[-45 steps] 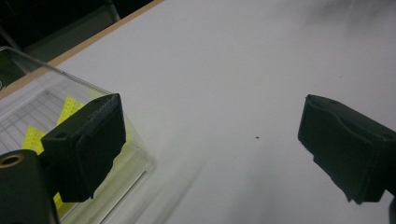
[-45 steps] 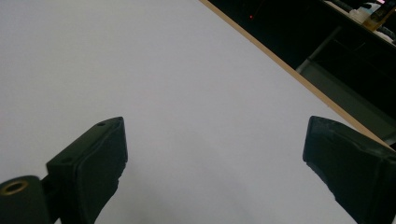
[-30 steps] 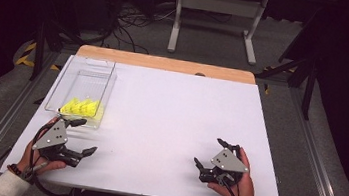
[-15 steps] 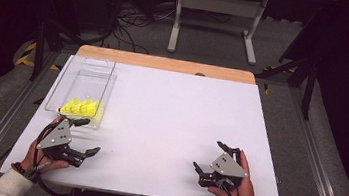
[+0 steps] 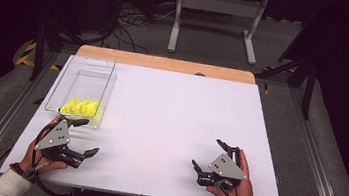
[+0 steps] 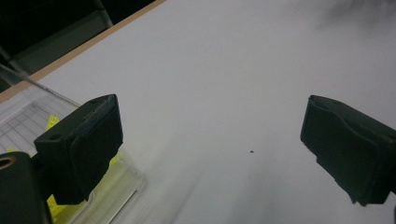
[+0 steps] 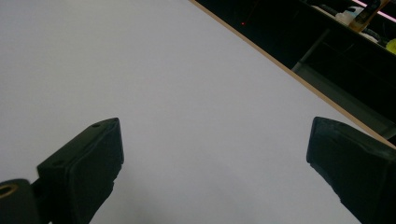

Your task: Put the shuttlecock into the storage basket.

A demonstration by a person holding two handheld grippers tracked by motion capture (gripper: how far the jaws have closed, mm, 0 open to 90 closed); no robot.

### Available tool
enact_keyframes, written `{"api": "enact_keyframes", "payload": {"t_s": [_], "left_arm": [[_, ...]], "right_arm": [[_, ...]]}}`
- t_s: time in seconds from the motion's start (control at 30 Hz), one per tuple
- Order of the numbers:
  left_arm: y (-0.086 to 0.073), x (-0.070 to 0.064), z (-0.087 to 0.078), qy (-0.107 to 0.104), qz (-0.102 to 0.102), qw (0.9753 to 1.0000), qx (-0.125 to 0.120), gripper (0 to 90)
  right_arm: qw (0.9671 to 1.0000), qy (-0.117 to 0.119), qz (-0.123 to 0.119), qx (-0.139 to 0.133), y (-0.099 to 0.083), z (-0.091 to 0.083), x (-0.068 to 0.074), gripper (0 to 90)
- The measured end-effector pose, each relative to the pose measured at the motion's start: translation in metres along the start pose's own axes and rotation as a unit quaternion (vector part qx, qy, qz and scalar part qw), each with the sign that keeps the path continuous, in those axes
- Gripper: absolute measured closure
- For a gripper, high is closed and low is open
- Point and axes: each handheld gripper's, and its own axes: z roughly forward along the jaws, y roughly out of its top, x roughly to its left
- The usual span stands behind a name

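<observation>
We hold our left gripper (image 5: 84, 137) with jaws spread wide and empty, just short of the clear plastic bin (image 5: 107, 77); its near corner sits beside the left jaw. The yellow pieces (image 5: 82, 108) lie inside, untouched. Our right gripper (image 5: 209, 156), jaws equally wide, holds nothing, so we judge the picking hasn't begun.

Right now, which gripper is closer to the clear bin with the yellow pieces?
Left. The left gripper sits just at the clear bin's near end; the right gripper is far across the table.
</observation>
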Motion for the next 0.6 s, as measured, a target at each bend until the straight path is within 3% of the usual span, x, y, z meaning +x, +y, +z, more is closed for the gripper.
{"api": "enact_keyframes", "payload": {"t_s": [0.6], "left_arm": [[0.0002,0.0006,0.0021,0.001,0.003,1.0,0.002,6.7]], "right_arm": [[1.0,-0.004,0.001,0.004,0.0002,0.0016,0.0001,5.3]]}}
